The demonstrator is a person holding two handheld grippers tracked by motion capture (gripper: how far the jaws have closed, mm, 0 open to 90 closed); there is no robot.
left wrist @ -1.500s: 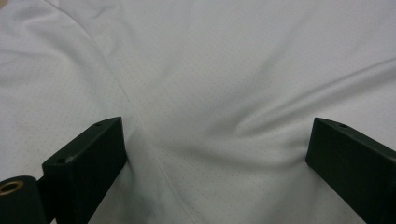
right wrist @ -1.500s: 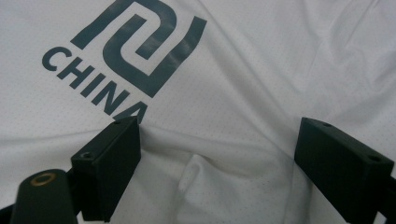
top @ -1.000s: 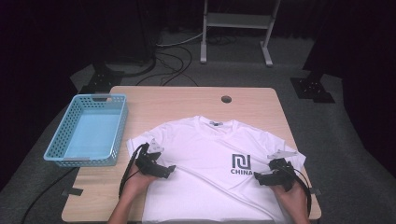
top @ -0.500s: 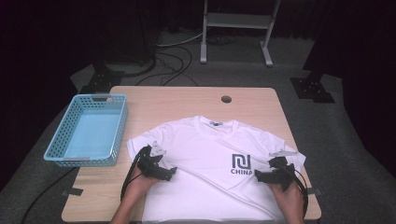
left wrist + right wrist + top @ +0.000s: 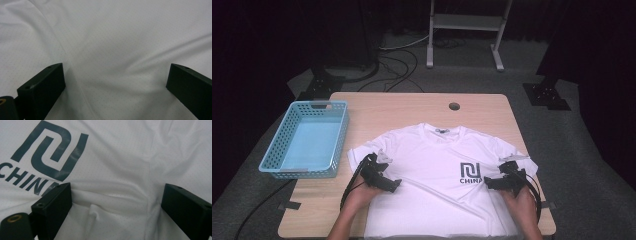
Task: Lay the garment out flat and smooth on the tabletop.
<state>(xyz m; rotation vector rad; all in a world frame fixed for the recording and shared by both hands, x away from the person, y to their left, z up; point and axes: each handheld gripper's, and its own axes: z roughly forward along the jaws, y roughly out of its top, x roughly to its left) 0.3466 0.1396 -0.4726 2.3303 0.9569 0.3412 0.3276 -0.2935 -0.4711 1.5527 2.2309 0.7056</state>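
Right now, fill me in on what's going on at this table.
A person is working a white T-shirt that lies spread face up on the wooden table, a two-jaw gripper in each hand. The left gripper is on the shirt's left side and the right gripper just right of the dark CHINA logo. Both have their jaws open, pressed onto the rumpled cloth, with nothing pinched yet. A light blue plastic basket stands empty at the table's left edge.

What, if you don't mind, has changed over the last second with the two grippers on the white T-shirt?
Little: the left gripper and right gripper have each edged slightly inward over the white T-shirt. Both stand open, jaws pressed on cloth, gripping nothing. The shirt stays flat and the blue basket has not moved.
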